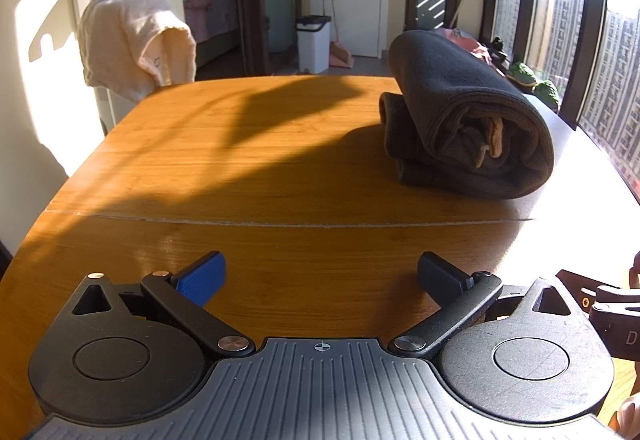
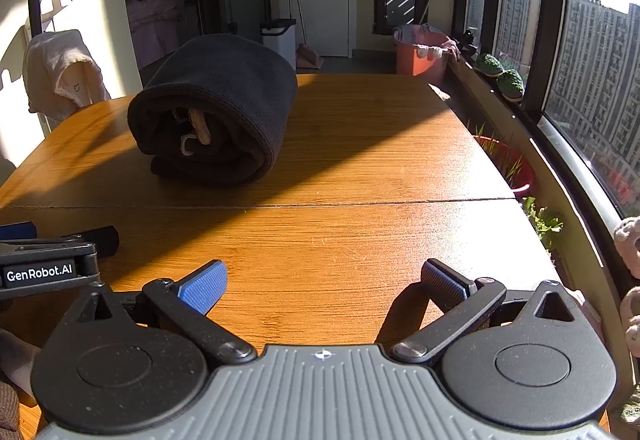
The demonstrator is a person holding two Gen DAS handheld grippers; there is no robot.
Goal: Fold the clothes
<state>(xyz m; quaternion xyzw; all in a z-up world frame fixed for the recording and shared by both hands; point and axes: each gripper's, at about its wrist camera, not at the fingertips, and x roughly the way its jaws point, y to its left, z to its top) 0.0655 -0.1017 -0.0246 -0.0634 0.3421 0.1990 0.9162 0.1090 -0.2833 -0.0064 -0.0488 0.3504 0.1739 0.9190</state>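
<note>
A dark grey garment [image 1: 468,115] lies folded into a thick bundle on the wooden table [image 1: 240,167], ahead and to the right in the left wrist view. The same garment [image 2: 216,107] sits ahead and to the left in the right wrist view, on the table [image 2: 360,167]. My left gripper [image 1: 322,278] hovers low over the near part of the table, open and holding nothing. My right gripper [image 2: 323,280] is beside it, also open and empty. Both stand well short of the garment. The left gripper's body [image 2: 52,260] shows at the left edge of the right wrist view.
A cream cloth [image 1: 132,39] hangs over a chair back beyond the table's far left corner. A white bin [image 1: 313,41] and a broom stand by the far wall. An orange bucket [image 2: 420,55], potted plants [image 2: 508,163] and a window sill line the right side.
</note>
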